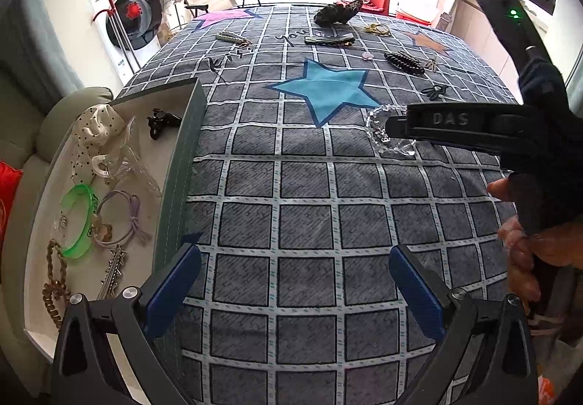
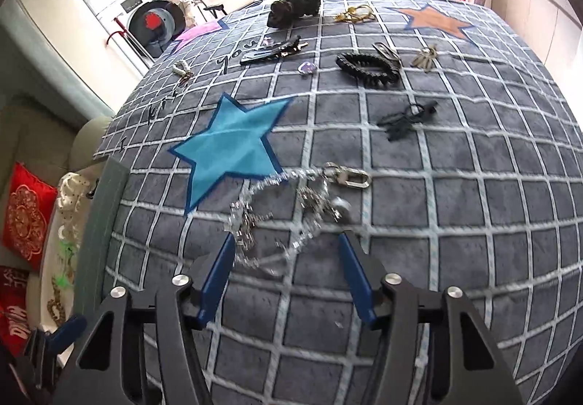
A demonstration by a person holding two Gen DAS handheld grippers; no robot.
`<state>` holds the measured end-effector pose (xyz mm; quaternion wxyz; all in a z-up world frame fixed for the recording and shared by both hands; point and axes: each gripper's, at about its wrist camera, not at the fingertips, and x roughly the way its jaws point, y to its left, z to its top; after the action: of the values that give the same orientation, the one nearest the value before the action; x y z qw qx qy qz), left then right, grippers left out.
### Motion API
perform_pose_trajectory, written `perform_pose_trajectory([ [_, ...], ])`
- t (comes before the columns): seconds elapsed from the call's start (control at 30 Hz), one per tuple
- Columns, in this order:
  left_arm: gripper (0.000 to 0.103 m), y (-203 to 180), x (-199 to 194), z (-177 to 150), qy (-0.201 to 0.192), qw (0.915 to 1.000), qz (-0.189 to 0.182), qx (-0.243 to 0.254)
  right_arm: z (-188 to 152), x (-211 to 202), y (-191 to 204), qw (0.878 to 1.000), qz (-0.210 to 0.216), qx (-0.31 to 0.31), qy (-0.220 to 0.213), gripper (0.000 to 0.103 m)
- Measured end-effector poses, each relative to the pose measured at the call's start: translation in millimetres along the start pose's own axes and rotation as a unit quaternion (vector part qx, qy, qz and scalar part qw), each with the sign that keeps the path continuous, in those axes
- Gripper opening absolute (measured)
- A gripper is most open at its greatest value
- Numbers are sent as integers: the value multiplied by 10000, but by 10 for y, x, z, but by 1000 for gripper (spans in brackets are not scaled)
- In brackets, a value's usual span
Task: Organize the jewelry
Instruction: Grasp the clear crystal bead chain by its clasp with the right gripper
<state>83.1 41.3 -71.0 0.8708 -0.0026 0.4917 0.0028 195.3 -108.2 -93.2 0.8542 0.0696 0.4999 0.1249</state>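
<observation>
A clear crystal bead piece (image 2: 255,219) lies on the grey checked cloth (image 2: 473,222) beside the blue star. My right gripper (image 2: 288,244) stands over it with its blue fingers on either side; the left finger (image 2: 222,259) is against the beads, and a gap shows at the right finger. In the left wrist view the right gripper (image 1: 397,128) covers part of the crystal piece (image 1: 379,124). My left gripper (image 1: 295,281) is open with only bare cloth between its fingers, next to the grey box (image 1: 182,168) at the left.
The box holds a green bangle (image 1: 78,219), purple hair ties (image 1: 120,219), a dotted scrunchie (image 1: 94,128) and a black claw clip (image 1: 160,120). Farther on lie a black spiral tie (image 2: 368,71), a black bow tie (image 2: 404,120), a silver clasp (image 2: 346,177) and a black barrette (image 2: 273,49).
</observation>
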Motion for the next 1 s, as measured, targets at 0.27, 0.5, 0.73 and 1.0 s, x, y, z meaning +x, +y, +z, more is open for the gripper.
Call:
perform_pose_trajectory([
  [0.27,103,15,30,54,-15,10000,0,-68,-55,-60,-29,9999,57,6,-157,2],
  [0.5,93,-70,44,138,-87,9998,-177,-24,-226,-359,-220,9979,547,120,-327,1],
  [0.73,93,-226,103,223,-78,9998,-175,47,-263,-426,-388,9972,695,222,-180,1],
  [1.0,93,-155,102,170,-27,9999,-108,-14,-95,-66,-305,9983,487,287,114,4],
])
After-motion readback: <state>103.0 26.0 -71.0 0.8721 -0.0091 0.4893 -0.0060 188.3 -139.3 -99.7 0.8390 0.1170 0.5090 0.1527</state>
